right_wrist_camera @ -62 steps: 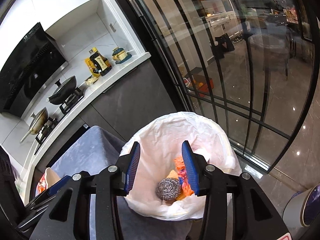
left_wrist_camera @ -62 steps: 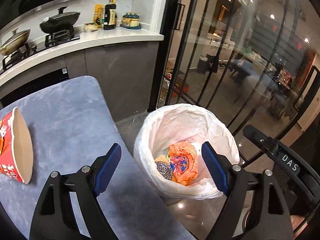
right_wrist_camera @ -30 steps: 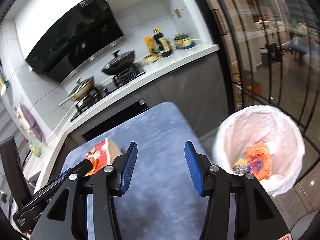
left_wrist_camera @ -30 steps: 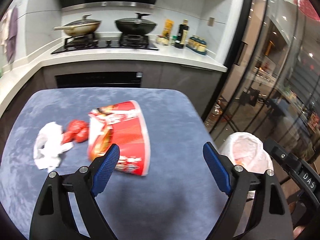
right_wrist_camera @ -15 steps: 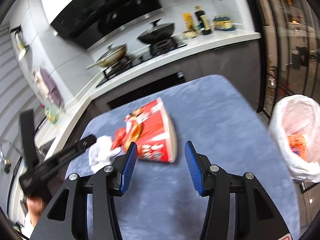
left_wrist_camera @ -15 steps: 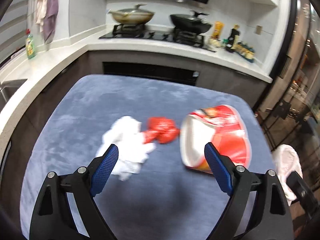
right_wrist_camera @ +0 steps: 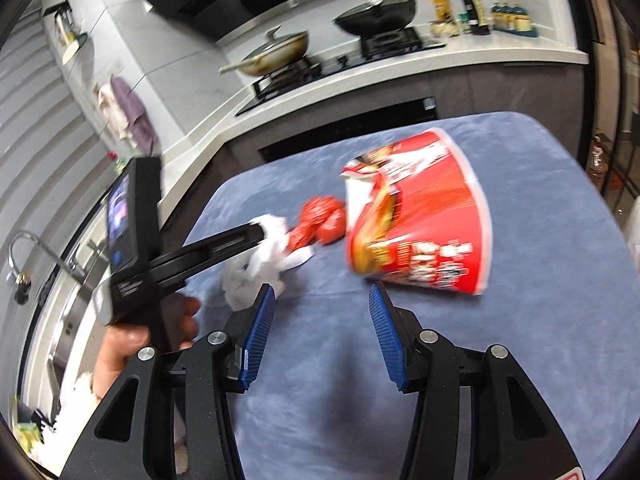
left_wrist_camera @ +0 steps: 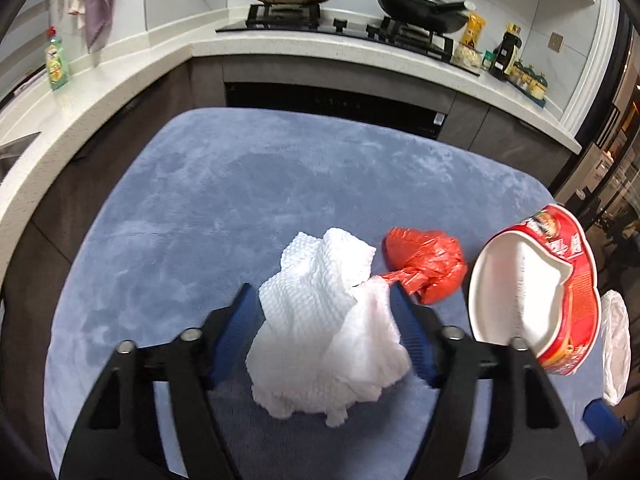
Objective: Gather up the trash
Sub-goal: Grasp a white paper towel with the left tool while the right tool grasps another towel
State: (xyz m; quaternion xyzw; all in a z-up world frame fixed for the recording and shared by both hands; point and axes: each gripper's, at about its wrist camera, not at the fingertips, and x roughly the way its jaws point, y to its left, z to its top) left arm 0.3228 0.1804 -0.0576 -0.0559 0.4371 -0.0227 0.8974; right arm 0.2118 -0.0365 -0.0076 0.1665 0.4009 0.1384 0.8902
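A crumpled white paper towel (left_wrist_camera: 320, 320) lies on the blue-grey table (left_wrist_camera: 240, 184). My left gripper (left_wrist_camera: 322, 292) straddles it and its jaws are closing, with the blue pads at the towel's two sides and the towel not visibly squeezed. Just right of it are a knotted red plastic bag (left_wrist_camera: 428, 264) and a red instant-noodle cup (left_wrist_camera: 576, 280) tipped on its side. In the right wrist view my right gripper (right_wrist_camera: 320, 292) hovers half open over bare table, nothing between its fingers, with the cup (right_wrist_camera: 424, 224) just ahead to the right. The towel (right_wrist_camera: 256, 268) and left gripper (right_wrist_camera: 256, 236) are ahead to the left.
The white-lined bin (left_wrist_camera: 616, 344) stands off the table's right edge. Behind the table runs a white counter (left_wrist_camera: 320, 44) with a wok, a black pan and bottles. A person's hand (right_wrist_camera: 128, 340) holds the left gripper's handle; a faucet (right_wrist_camera: 24, 240) is at far left.
Both grippers swung left from the bin to the table. The left one dropped over the paper towel and its jaws narrowed around it. The right gripper's opening looks unchanged.
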